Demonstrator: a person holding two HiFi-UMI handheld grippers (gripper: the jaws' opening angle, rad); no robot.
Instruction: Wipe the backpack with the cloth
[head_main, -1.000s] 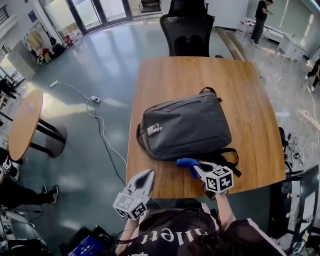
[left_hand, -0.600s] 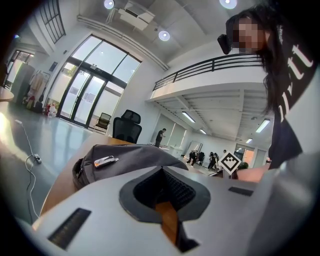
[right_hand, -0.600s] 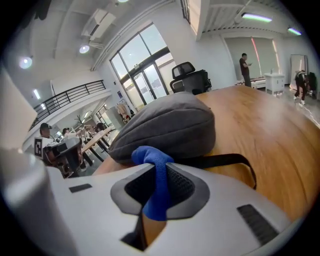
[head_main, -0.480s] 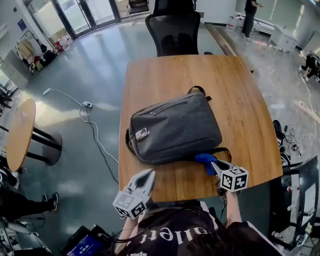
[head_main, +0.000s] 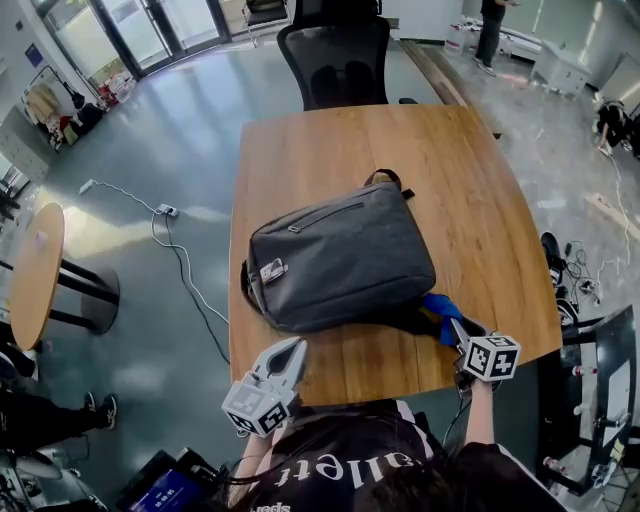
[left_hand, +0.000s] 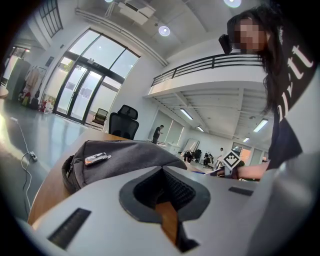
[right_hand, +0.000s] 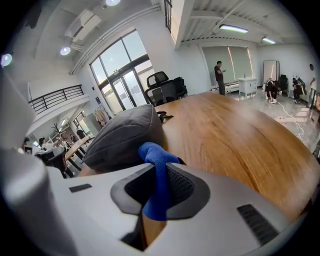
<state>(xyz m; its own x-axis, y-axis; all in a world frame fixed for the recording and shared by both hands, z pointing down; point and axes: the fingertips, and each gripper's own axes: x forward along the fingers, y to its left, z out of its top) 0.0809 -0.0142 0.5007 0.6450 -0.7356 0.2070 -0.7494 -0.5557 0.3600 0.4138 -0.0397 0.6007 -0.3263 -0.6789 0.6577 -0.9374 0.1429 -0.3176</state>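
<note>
A grey backpack (head_main: 340, 262) lies flat on the wooden table (head_main: 470, 180), its handle toward the far side. My right gripper (head_main: 450, 325) is shut on a blue cloth (head_main: 440, 310) at the backpack's near right corner, over its black strap. The right gripper view shows the blue cloth (right_hand: 157, 172) pinched between the jaws with the backpack (right_hand: 125, 137) just ahead. My left gripper (head_main: 285, 358) is shut and holds nothing, at the table's near edge left of centre. In the left gripper view the backpack (left_hand: 115, 160) lies ahead on the table.
A black office chair (head_main: 335, 55) stands at the table's far end. A small round table (head_main: 35, 270) and a cable with a power strip (head_main: 165, 210) are on the floor to the left. A person (head_main: 490, 30) stands far off at the back right.
My right gripper has carried the blue cloth rightward along the backpack's near edge, from the front middle to its right corner. The left gripper has stayed put.
</note>
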